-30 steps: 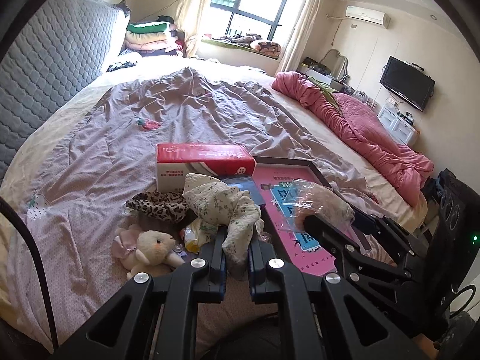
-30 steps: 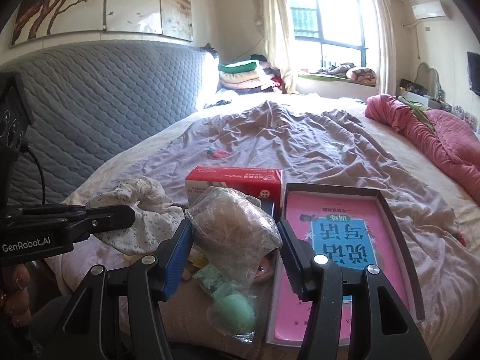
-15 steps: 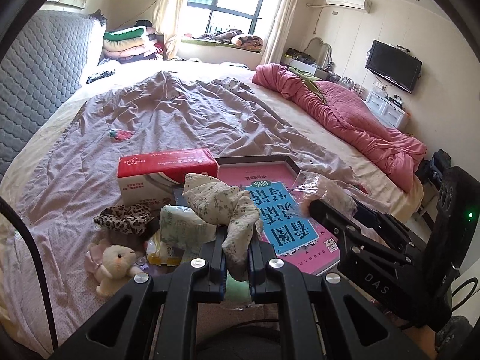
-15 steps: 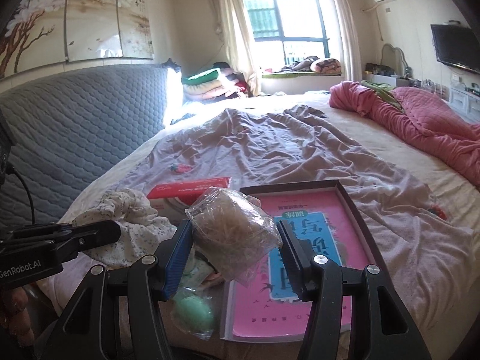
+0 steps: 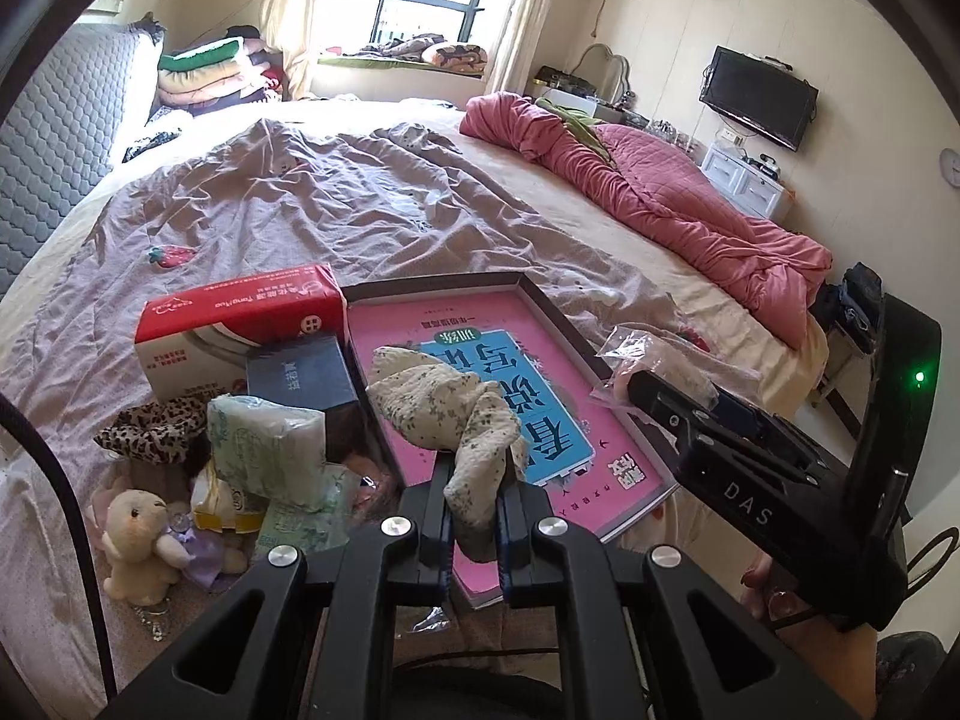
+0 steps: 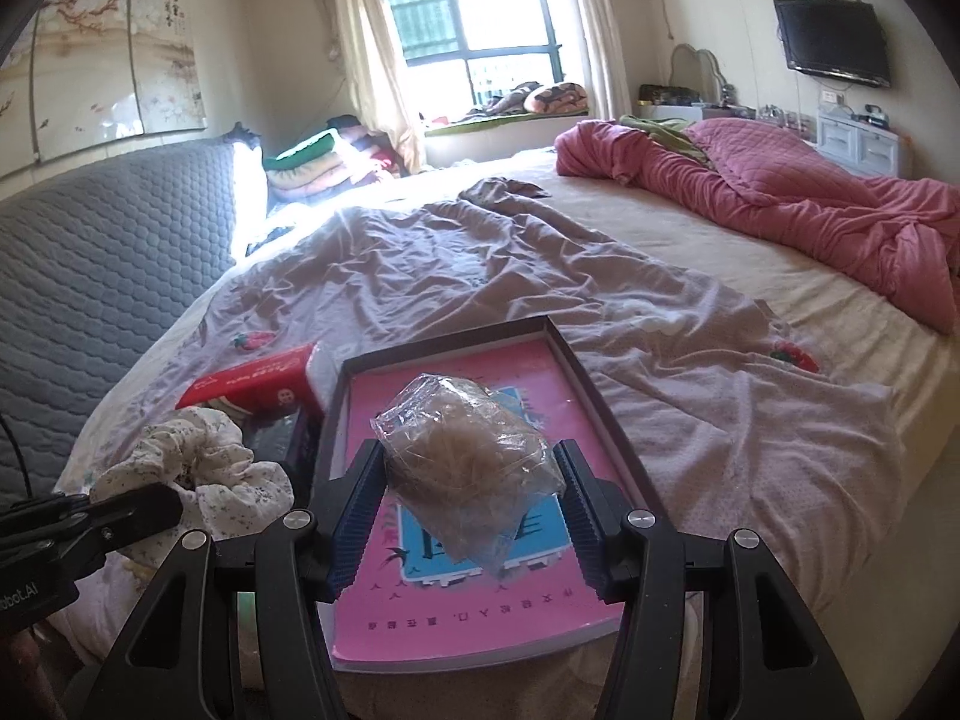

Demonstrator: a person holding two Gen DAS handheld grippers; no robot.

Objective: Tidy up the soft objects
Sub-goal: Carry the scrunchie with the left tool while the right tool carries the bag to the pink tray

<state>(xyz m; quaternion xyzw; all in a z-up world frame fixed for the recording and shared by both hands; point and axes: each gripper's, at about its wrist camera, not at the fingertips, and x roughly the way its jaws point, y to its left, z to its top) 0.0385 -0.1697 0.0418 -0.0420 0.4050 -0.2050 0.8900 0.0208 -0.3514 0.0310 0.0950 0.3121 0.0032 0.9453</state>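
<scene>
1. Left wrist view: the left gripper had its jaws clenched on the lower tail of a cream, floral-printed fabric scrunchie, which stood bunched above the fingers, held over the near left part of the shallow dark-rimmed box tray with its pink and blue printed lining.
2. The scrunchie looked light, limp and compressible. A pinch on a gathered fold, as here, should hold it, though the free loops could sag or snag on neighbouring items.
3. Right wrist view: the right gripper grasped a crinkled clear plastic bag of tan, fibrous filling between its ribbed blue pads, above the middle of the tray.
4. That bag seemed very light but slippery and springy. Gripping across its stuffed middle looked safer than gripping the loose film, which could slide out or tear.
5. Left of the tray lay the unsorted pile on the wrinkled mauve bedsheet: a leopard-print fabric band, a small cream plush bear, a soft pale-green tissue packet and a red and white tissue box.
6. Neither held item touched the tray yet, as far as I could judge.
</scene>
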